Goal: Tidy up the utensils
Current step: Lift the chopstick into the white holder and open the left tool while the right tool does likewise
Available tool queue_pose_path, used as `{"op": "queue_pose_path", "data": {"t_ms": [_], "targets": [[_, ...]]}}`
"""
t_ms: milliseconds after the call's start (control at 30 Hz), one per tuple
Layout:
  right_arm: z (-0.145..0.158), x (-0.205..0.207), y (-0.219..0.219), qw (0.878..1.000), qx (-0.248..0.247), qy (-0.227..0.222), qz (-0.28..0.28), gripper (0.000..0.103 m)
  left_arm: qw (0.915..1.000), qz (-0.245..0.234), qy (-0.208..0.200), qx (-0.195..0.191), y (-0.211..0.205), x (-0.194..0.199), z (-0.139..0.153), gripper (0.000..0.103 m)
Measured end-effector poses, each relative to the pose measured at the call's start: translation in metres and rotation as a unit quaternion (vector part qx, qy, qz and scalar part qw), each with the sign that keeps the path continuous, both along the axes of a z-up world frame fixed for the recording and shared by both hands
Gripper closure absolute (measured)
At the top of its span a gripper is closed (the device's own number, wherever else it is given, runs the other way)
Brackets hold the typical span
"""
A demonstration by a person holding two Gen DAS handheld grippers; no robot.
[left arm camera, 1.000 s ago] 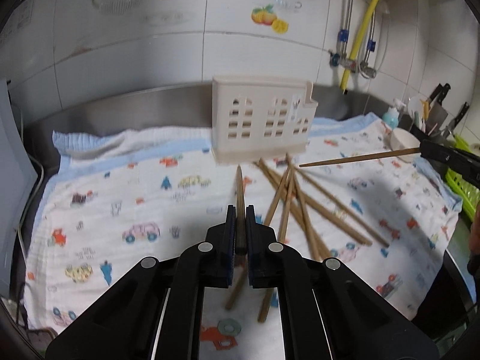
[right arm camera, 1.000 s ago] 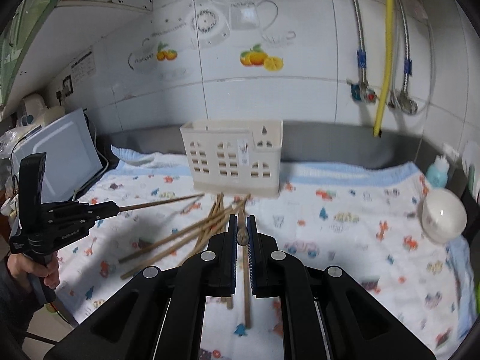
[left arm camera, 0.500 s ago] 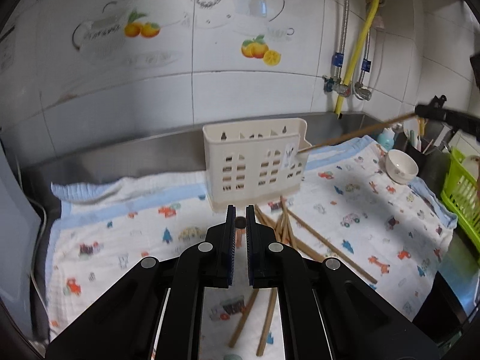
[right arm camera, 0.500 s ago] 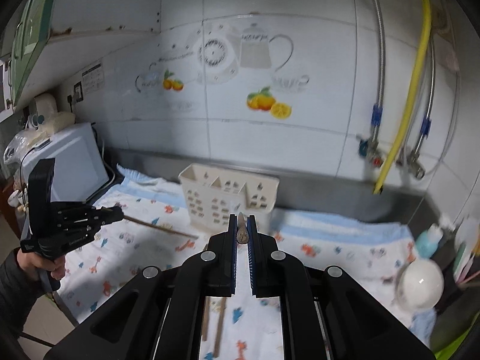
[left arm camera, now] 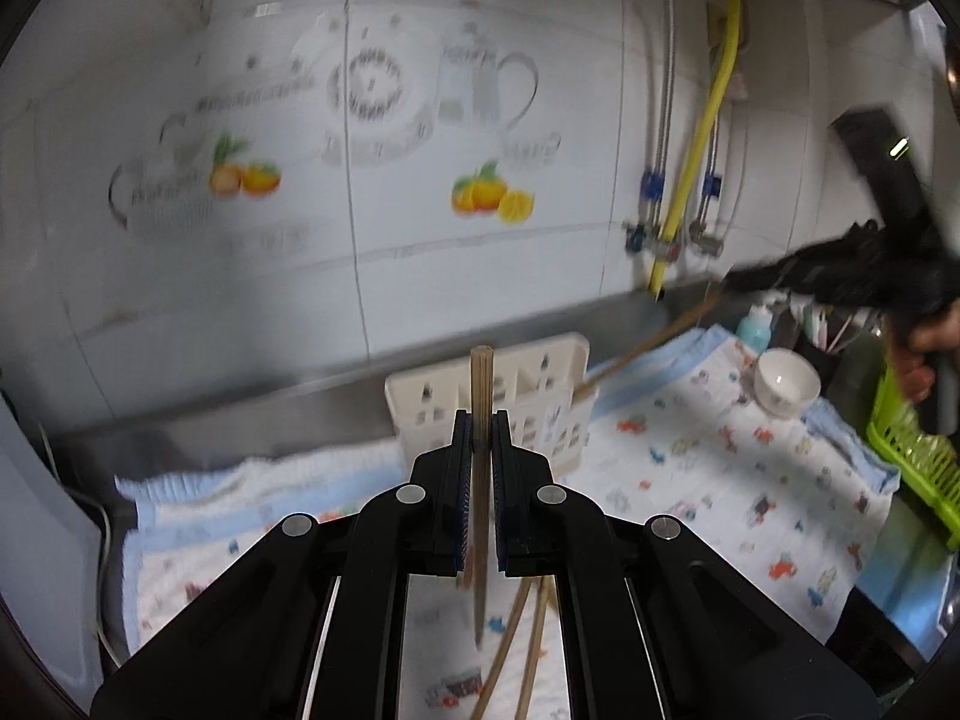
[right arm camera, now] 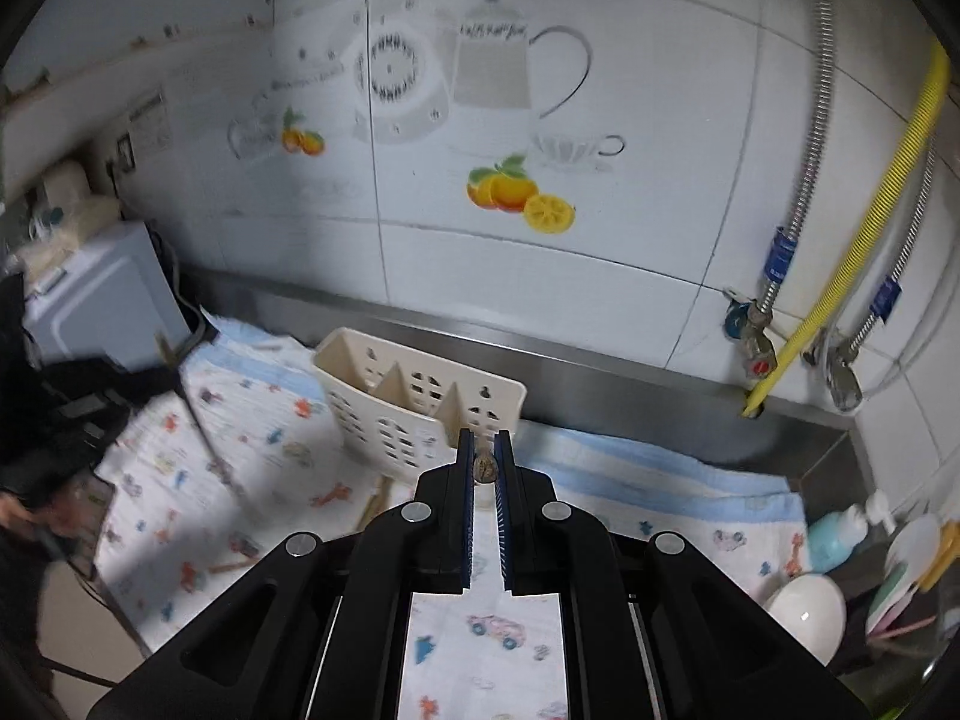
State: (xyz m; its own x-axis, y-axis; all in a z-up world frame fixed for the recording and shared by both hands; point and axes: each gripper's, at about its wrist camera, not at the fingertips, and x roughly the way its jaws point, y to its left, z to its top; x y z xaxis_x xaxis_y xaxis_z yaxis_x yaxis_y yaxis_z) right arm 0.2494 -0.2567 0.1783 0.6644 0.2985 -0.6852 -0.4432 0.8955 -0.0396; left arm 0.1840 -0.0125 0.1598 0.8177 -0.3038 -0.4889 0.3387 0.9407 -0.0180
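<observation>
My left gripper (left arm camera: 480,429) is shut on a wooden chopstick (left arm camera: 480,396) held upright, raised in front of the cream perforated utensil holder (left arm camera: 540,384). My right gripper (right arm camera: 485,450) is shut on another chopstick (right arm camera: 485,468), seen end-on, just above the right end of the holder (right arm camera: 414,402). In the left wrist view that chopstick (left arm camera: 648,348) slants down to the holder's right compartment. Several loose chopsticks (left arm camera: 516,648) lie on the printed cloth (left arm camera: 720,480) below.
A white bowl (left arm camera: 786,381) and a blue-green soap bottle (left arm camera: 755,327) stand at the right by a green rack (left arm camera: 918,456). Pipes and a yellow hose (right arm camera: 852,228) run down the tiled wall. A white appliance (right arm camera: 96,300) stands at the left.
Both grippers have risen with their chopsticks. The left chopstick has tilted upright, and the right one has moved over the holder's right end.
</observation>
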Motion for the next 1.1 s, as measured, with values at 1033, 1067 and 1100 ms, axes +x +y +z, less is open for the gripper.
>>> {"op": "queue_pose_path", "data": {"t_ms": [1033,1067,1100], "targets": [[-0.019,0.031,-0.006,1.000,-0.003,-0.023,-0.009,0.079,0.9963,0.068,-0.052,-0.012,-0.023,0.114,0.046,0.096],[-0.018,0.028,-0.007,1.000,-0.001,-0.025,-0.010,0.076,0.9962,0.070,-0.052,-0.008,-0.023,0.113,0.045,0.095],[-0.014,0.020,-0.010,0.999,0.001,-0.035,-0.014,0.076,0.9961,0.071,-0.052,-0.004,-0.022,0.110,0.046,0.095]]}}
